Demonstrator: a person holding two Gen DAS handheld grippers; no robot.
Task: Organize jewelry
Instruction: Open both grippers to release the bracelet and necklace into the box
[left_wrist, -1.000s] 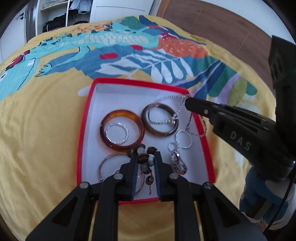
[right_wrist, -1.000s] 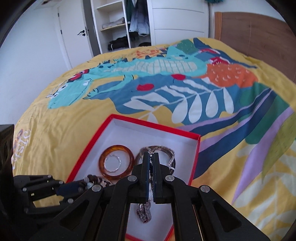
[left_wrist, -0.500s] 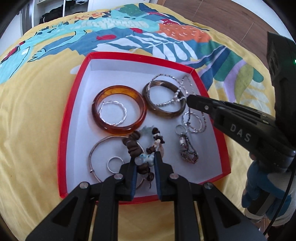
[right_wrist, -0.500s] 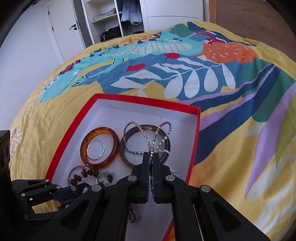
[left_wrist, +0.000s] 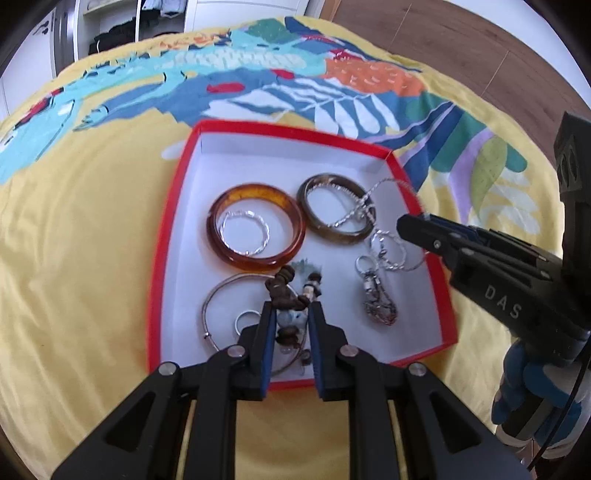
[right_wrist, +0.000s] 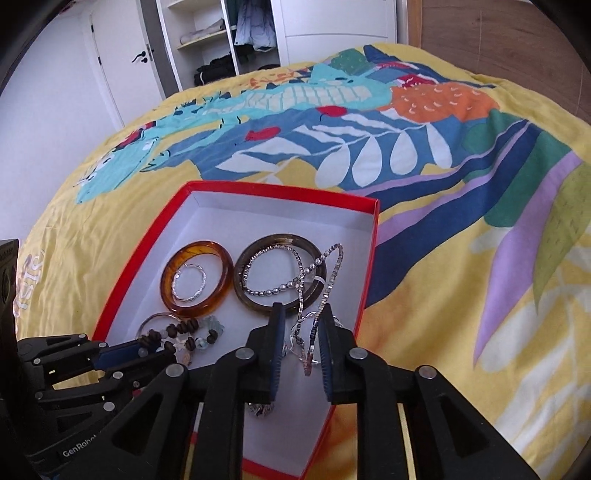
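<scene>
A red box (left_wrist: 166, 240) with a white inside lies on the bed. My left gripper (left_wrist: 290, 306) hangs over its near end, jaws opening. The brown beaded bracelet (left_wrist: 282, 286) lies loose between them on the box floor. My right gripper (right_wrist: 302, 310) is at the box's right side, jaws opening too. A silver chain (right_wrist: 303, 273) runs slack between its pads and drapes over the dark bangle (right_wrist: 238, 273). An amber bangle (right_wrist: 199, 245) lies beside it. The left wrist view shows the right gripper (left_wrist: 410, 221) above the box's right rim.
In the box are also a thin silver bangle (left_wrist: 214, 295), a small ring (left_wrist: 246, 317) and a metal pendant (left_wrist: 376, 299). The yellow patterned bedspread (right_wrist: 424, 295) spreads all round. A wardrobe (right_wrist: 229, 44) stands beyond. A blue-gloved hand (left_wrist: 517, 387) holds the right gripper.
The right jaws were shut on the chain and have parted; the chain has sunk onto the dark bangle. The beaded bracelet came down onto the box floor, and the left jaws have widened around it.
</scene>
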